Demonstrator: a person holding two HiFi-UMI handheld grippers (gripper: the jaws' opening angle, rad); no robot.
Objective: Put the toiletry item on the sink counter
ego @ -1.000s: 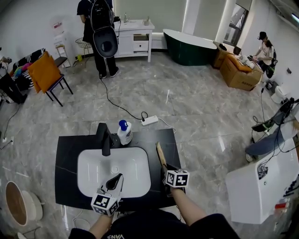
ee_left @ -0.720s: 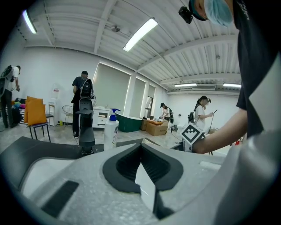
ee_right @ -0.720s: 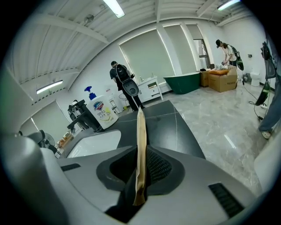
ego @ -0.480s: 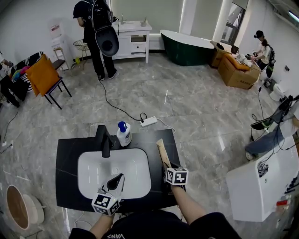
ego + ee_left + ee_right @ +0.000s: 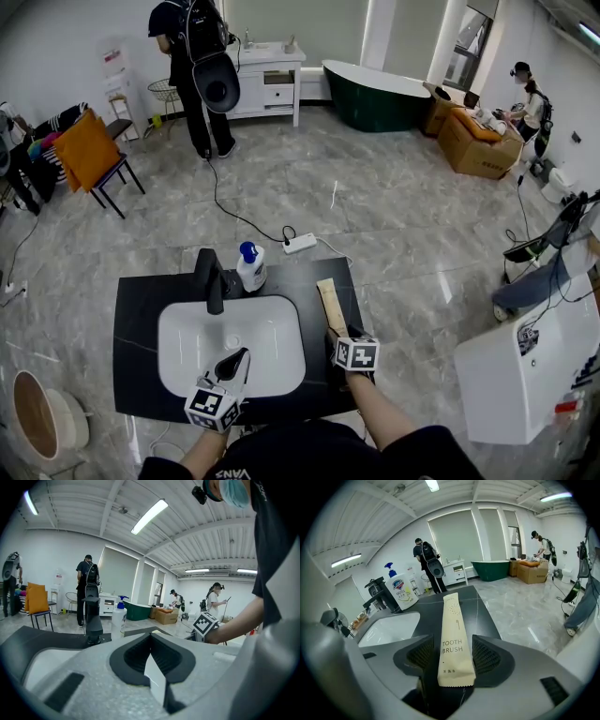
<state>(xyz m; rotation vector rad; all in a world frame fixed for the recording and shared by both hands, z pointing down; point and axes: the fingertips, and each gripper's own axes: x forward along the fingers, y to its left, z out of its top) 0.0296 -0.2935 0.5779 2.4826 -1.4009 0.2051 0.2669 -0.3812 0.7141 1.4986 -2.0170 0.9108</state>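
Observation:
A beige paper toothbrush packet lies flat on the black sink counter, to the right of the white basin. My right gripper sits at the packet's near end. Its jaws are opening, and in the right gripper view the packet lies between the right gripper pads with a gap on each side. My left gripper hovers over the basin's front edge with its jaws together and nothing in them. In its own view the left gripper looks shut.
A black faucet and a white pump bottle with a blue top stand at the back of the counter. Beyond it, a power strip and cable lie on the grey floor. A person stands far off.
The right gripper's jaws have spread apart, letting go of the toothbrush packet, which now rests on the counter. The left gripper has stayed put.

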